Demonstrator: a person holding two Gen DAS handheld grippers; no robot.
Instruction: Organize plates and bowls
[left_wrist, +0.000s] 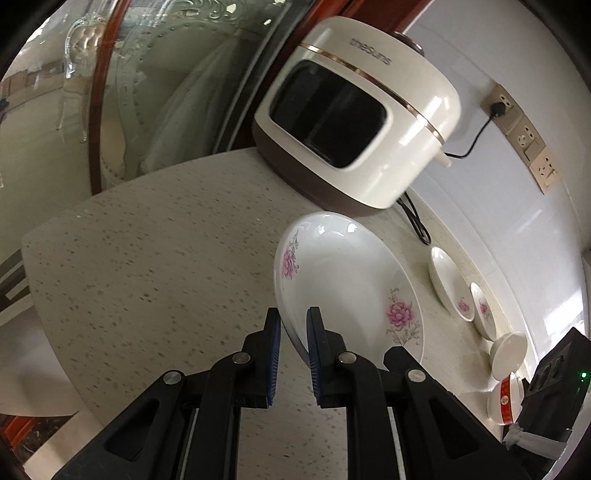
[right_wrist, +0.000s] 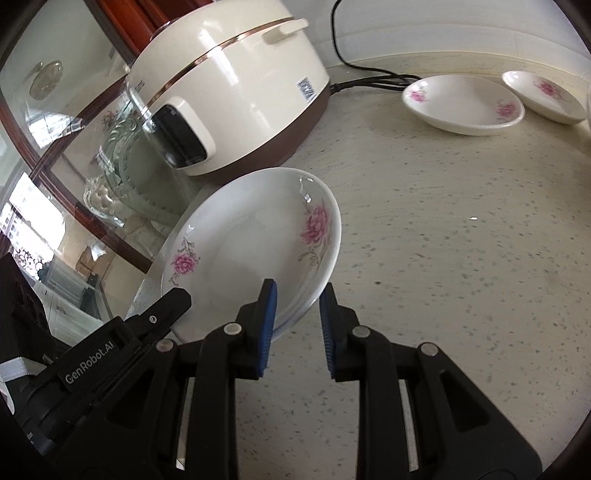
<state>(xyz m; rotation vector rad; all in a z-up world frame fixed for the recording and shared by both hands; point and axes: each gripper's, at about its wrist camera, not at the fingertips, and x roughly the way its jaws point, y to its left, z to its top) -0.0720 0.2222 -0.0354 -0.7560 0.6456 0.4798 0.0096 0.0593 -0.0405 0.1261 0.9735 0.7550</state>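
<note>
Left gripper (left_wrist: 293, 317): black fingers with blue pads fill the bottom of the left wrist view, jaws drawn narrow onto the near rim of the big flowered plate (left_wrist: 347, 284), one pad at its underside and one on its inner face.
Right gripper (right_wrist: 297, 295): black fingers with blue pads, jaws narrow around the opposite rim of the same plate, left pad on the inner face and right pad by the outer edge; in the right wrist view the other gripper's arm, lettered GenRobot.AI, reaches in from the lower left to the plate's edge.
Countertop (left_wrist: 147, 258): pale speckled stone, running back to a white wall.
Rice cooker (left_wrist: 354, 122): cream body, brown base, dark front window, standing at the back of the counter just beyond the plate, its black cord leading to a wall socket.
Glass cabinet door (left_wrist: 166, 92): wood-framed, to the left of the cooker, showing reflections.
Big flowered plate: white with pink blossoms on two sides, held between both grippers and tilted, near the cooker's base; whether its far edge touches the counter I cannot tell.
Two small flowered dishes (right_wrist: 463, 103): white with pink flowers, lying flat along the wall, edges just beside or overlapping each other, well apart from the held plate.
Small bowls (left_wrist: 508, 349): white, one with a red band, by the wall beyond the dishes in the left wrist view.
</note>
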